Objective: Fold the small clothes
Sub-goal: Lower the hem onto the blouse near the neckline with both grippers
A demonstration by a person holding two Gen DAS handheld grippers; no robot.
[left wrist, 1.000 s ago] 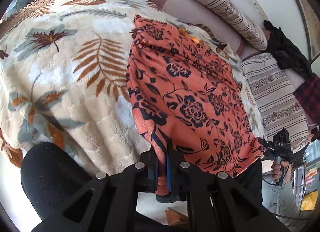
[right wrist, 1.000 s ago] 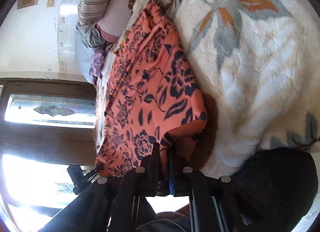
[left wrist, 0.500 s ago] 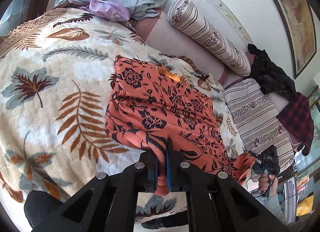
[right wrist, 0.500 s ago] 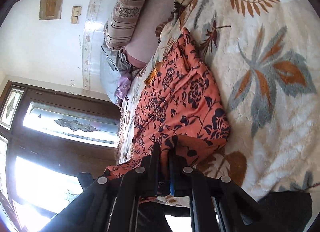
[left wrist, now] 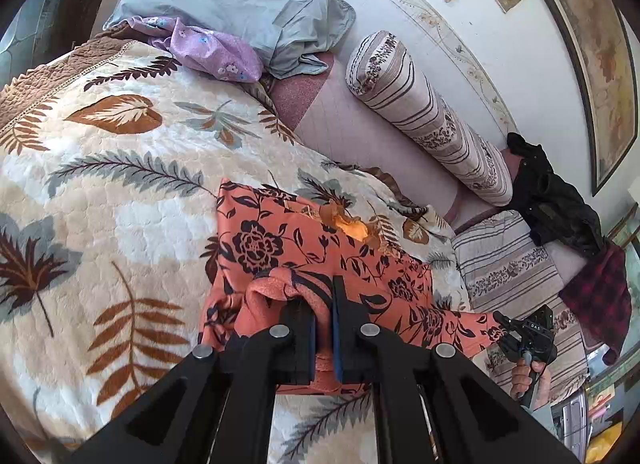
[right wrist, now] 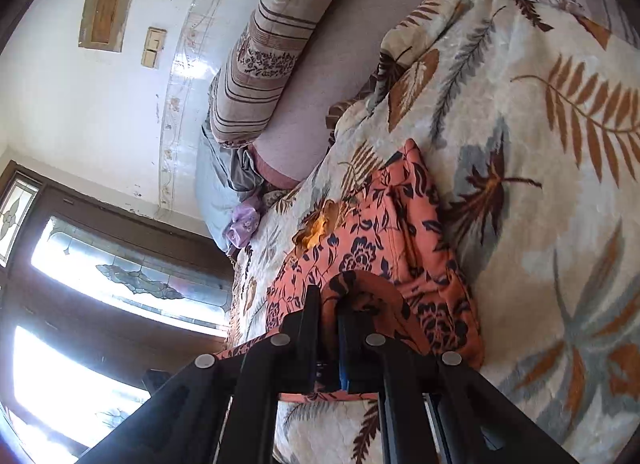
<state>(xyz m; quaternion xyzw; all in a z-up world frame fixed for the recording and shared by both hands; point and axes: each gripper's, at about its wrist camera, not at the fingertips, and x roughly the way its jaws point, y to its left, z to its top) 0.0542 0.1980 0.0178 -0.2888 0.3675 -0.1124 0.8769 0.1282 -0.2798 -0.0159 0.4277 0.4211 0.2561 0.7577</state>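
An orange garment with dark flowers (left wrist: pixel 304 244) lies on the leaf-patterned blanket (left wrist: pixel 100 192). My left gripper (left wrist: pixel 322 304) is shut on its near left corner and holds that edge lifted and folded over the far part. My right gripper (right wrist: pixel 328 312) is shut on the other near corner of the garment (right wrist: pixel 376 240), also lifted over it. The right gripper also shows in the left wrist view (left wrist: pixel 524 340) at the garment's right end. The garment's far edge shows a pale yellow-orange lining.
A blue pillow (left wrist: pixel 248 0) and a purple cloth (left wrist: pixel 208 48) lie at the bed's head. A striped bolster (left wrist: pixel 432 120) lies along the wall. Dark clothes (left wrist: pixel 556 200) and a striped cushion (left wrist: pixel 516 276) sit to the right. A window (right wrist: pixel 120 264) is on the left.
Both grippers have carried the garment's near edge up and forward toward its far edge, so the garment is now doubled over and looks shorter.
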